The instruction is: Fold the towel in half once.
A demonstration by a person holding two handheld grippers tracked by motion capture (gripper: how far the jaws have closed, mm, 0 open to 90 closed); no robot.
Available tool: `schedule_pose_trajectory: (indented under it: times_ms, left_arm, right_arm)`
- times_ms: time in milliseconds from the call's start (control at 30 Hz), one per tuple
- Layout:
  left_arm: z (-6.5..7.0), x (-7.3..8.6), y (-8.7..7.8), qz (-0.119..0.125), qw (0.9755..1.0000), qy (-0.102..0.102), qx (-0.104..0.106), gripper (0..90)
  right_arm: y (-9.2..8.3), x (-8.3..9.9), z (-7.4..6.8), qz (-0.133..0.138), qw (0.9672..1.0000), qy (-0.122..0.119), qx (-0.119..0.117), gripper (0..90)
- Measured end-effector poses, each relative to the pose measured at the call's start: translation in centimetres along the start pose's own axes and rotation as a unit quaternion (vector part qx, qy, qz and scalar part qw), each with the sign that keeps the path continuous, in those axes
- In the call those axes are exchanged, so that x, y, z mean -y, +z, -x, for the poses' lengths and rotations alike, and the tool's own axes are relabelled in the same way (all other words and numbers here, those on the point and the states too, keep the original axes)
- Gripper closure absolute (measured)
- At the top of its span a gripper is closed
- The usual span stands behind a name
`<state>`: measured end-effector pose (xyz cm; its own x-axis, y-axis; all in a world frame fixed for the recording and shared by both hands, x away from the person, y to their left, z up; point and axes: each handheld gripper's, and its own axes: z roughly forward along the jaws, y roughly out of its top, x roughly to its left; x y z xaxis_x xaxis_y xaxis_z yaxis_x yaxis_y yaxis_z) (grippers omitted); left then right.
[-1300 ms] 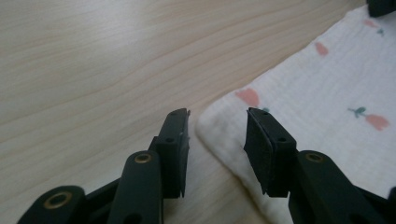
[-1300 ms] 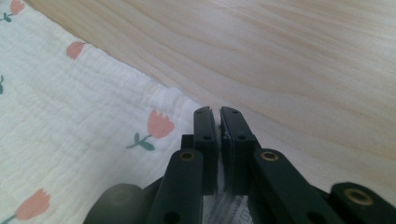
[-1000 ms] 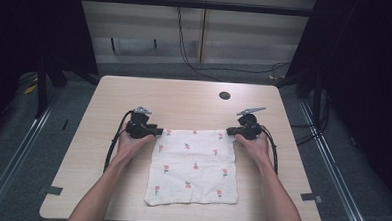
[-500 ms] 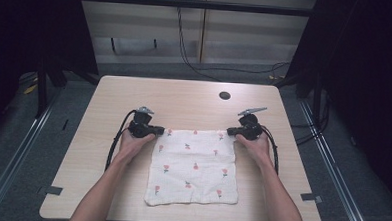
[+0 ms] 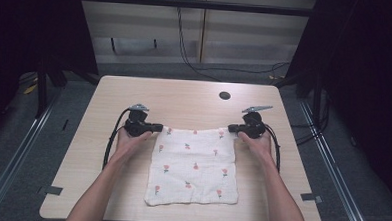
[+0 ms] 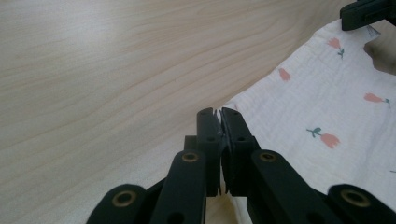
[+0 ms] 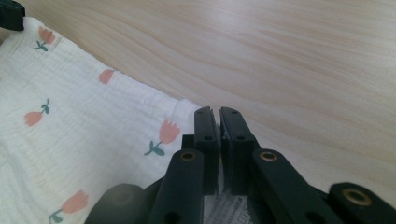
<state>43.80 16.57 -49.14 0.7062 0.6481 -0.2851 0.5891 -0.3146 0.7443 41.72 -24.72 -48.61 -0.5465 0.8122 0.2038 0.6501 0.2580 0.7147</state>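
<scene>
A white cloth (image 5: 194,165) printed with small red tulips lies flat in the middle of the wooden table (image 5: 184,97). My left gripper (image 5: 157,128) sits at the cloth's far left corner. In the left gripper view its jaws (image 6: 219,112) are shut, with a thin edge of the cloth (image 6: 317,107) pinched between them. My right gripper (image 5: 232,127) is at the far right corner. In the right gripper view its jaws (image 7: 218,111) are shut over the cloth (image 7: 79,121) corner, with a printed label under them. Both grippers point inward at each other.
A small dark round hole (image 5: 224,95) sits in the table top behind the cloth. Black cables (image 5: 110,147) trail back along each forearm. Grey tape marks (image 5: 53,190) lie near the two front corners. Bare wood stretches behind the cloth and to both sides.
My left gripper has shifted slightly right onto the cloth's far left corner. The right gripper and the cloth have not visibly moved.
</scene>
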Motion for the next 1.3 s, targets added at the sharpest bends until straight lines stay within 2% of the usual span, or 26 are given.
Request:
schedule_pose_trajectory:
  times_ms: [100, 133, 200, 233, 367, 500, 600, 733, 1000, 1133, 1200, 1300]
  left_arm:
    - [0.2, 0.1, -0.4, 0.008, 0.9999, 0.002, 0.007, 87.2]
    - [0.4, 0.2, -0.5, 0.007, 0.9999, 0.008, 0.004, 87.2]
    - [0.6, 0.4, -0.8, 0.009, 0.9999, 0.009, 0.001, 87.2]
    - [0.8, 0.6, -0.9, 0.006, 0.9998, 0.017, -0.002, 87.2]
    - [1.1, 0.6, -2.0, 0.024, 0.9995, 0.017, 0.006, 87.2]
    - [1.6, 0.5, -2.9, 0.032, 0.9991, 0.027, 0.011, 87.2]
    - [2.0, 0.7, -3.4, 0.048, 0.9982, 0.026, 0.023, 87.2]
    - [2.5, 1.0, -3.9, 0.056, 0.9976, 0.028, 0.030, 87.2]
    - [3.1, 1.3, -4.9, 0.055, 0.9974, 0.040, 0.025, 87.2]
    - [3.4, 1.7, -5.3, 0.058, 0.9969, 0.042, 0.031, 87.2]
    - [3.7, 1.9, -5.4, 0.052, 0.9970, 0.045, 0.036, 87.2]
    - [4.1, 2.0, -5.5, 0.051, 0.9969, 0.049, 0.034, 87.2]
  right_arm:
    - [-0.5, -0.1, -0.1, 0.012, 0.9999, 0.003, -0.010, 87.1]
    - [-0.7, -0.1, -0.2, 0.015, 0.9998, 0.001, -0.010, 87.2]
    - [-1.2, -0.2, -0.3, 0.022, 0.9997, 0.002, -0.003, 87.4]
    - [-1.3, -0.1, -0.2, 0.026, 0.9996, 0.006, 0.001, 87.5]
    - [-2.2, 0.1, -0.2, 0.037, 0.9992, 0.009, -0.011, 87.5]
    - [-3.1, 0.0, -0.9, 0.055, 0.9982, 0.008, -0.024, 87.6]
    - [-3.5, 0.0, -1.4, 0.064, 0.9974, 0.007, -0.033, 87.6]
    - [-3.9, 0.1, -2.0, 0.074, 0.9962, 0.003, -0.046, 87.6]
    - [-4.9, 0.5, -3.0, 0.075, 0.9955, -0.009, -0.057, 87.6]
    - [-5.3, 0.9, -3.1, 0.078, 0.9951, -0.006, -0.060, 87.6]
    - [-5.4, 1.2, -3.1, 0.082, 0.9946, -0.004, -0.063, 87.6]
    - [-5.6, 1.6, -3.1, 0.080, 0.9947, -0.004, -0.065, 87.6]
